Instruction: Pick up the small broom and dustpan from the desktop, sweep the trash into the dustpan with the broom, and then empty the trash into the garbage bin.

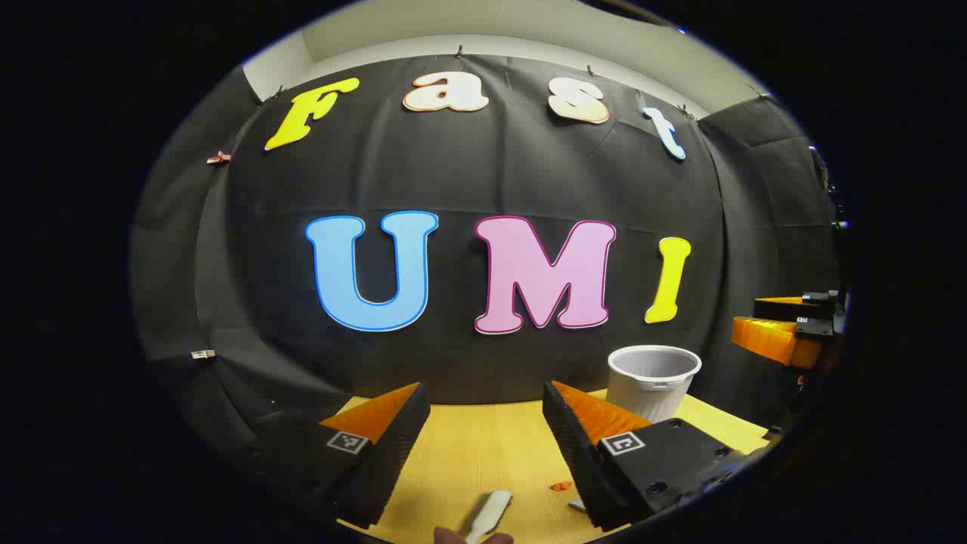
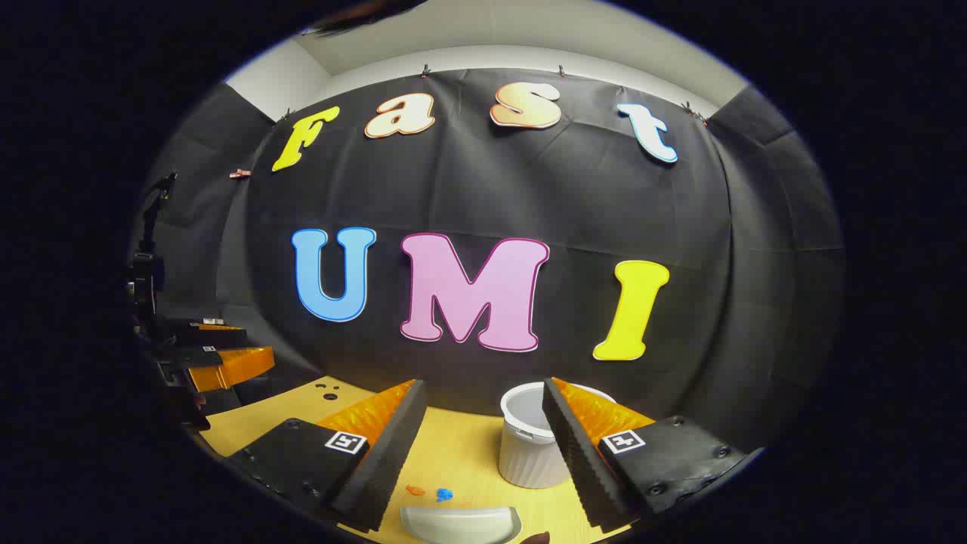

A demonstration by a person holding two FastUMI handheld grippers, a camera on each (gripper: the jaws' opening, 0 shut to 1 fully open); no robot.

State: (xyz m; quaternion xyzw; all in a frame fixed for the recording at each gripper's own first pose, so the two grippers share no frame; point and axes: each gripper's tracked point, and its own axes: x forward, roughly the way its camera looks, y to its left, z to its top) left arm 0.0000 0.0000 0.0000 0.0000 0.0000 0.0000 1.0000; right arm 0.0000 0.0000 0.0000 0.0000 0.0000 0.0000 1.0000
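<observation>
Smooth yellow wood desktop (image 2: 461,453) with a ribbed white plastic garbage bin (image 2: 525,446) at the back by the cloth wall. Both grippers, left (image 1: 483,442) and right (image 2: 483,446), hang spread wide and empty. The rounded white dustpan (image 2: 461,523) sits in front of the bin under the right gripper, the white broom handle (image 1: 491,514) under the left, tiny orange and blue scraps (image 2: 430,493) nearby.

Both views look level from low above the yellow desktop (image 1: 468,453) toward the booth's back wall, sharing the white bin (image 1: 651,380), nearer in the right gripper view.
</observation>
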